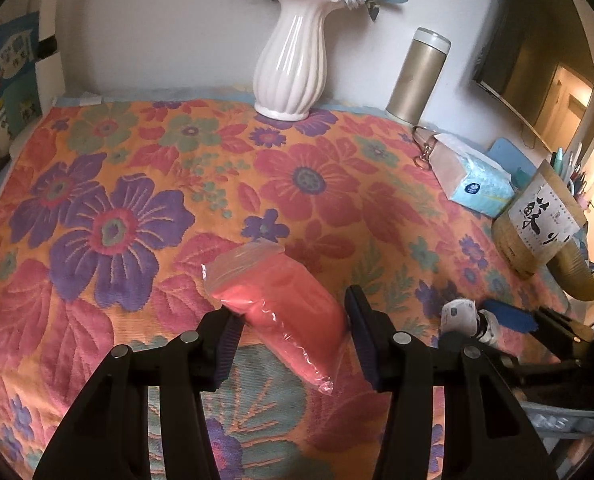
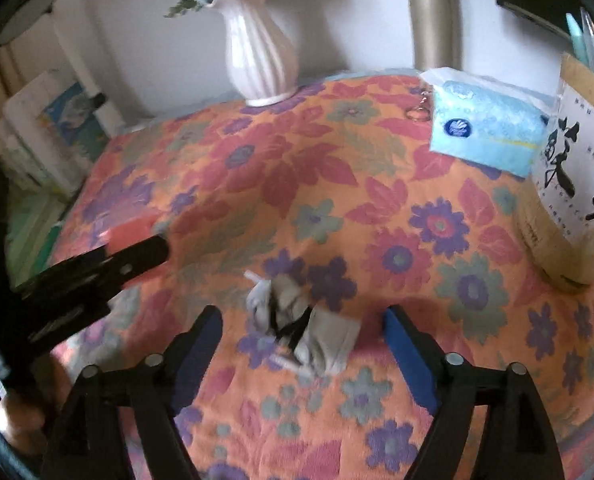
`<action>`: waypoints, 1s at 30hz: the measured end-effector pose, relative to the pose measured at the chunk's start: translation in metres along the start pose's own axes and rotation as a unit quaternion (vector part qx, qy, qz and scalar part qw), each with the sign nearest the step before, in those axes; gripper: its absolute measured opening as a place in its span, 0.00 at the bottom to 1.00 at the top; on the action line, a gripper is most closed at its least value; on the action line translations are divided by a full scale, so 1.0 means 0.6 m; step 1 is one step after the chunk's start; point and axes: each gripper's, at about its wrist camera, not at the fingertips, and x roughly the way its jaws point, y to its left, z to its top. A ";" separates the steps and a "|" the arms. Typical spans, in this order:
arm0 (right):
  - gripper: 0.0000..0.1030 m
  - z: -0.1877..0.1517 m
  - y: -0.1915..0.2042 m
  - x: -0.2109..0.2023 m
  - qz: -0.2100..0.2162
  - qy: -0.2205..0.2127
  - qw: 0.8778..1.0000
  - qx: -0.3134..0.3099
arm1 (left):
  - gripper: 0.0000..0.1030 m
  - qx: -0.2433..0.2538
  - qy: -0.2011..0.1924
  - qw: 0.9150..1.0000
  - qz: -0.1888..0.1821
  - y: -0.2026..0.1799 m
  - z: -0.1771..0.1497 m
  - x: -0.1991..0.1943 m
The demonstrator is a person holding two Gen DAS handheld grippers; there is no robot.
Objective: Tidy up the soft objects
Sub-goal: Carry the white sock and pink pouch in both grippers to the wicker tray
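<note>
Both grippers open: left gripper [image 1: 291, 336] straddles red bag [image 1: 281, 304]; right gripper [image 2: 303, 344], blurred, apparently flanks grey bundle [image 2: 301, 332].

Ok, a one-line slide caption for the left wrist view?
Left gripper, jaws open around a pink bagged pack on a floral cloth, with a white vase behind.

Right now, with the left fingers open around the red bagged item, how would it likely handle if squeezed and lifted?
The red bagged item looks soft and rounded, so it would probably squash rather than resist. Its glossy clear plastic may slip against the fingers. The loose, crinkled bag ends would likely flop when lifted.
</note>
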 end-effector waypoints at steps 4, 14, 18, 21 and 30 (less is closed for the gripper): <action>0.45 -0.009 0.010 -0.005 -0.020 -0.013 0.999 -0.033 | 0.46 0.016 -0.004 1.000 0.008 -0.012 -0.003 -0.004; 0.44 -0.068 -0.086 -0.098 -0.007 -0.030 0.999 0.018 | 0.46 0.073 0.001 0.995 -0.065 -0.133 -0.034 -0.038; 0.44 -0.089 -0.157 -0.169 -0.024 -0.059 0.996 0.059 | 0.46 0.124 0.001 0.986 -0.113 -0.238 -0.036 -0.055; 0.44 -0.102 -0.205 -0.226 -0.030 -0.085 0.992 0.088 | 0.46 0.159 0.000 0.975 -0.153 -0.316 -0.034 -0.070; 0.44 -0.115 -0.362 -0.368 -0.075 -0.177 0.966 0.172 | 0.46 0.238 -0.017 0.942 -0.234 -0.539 0.012 -0.089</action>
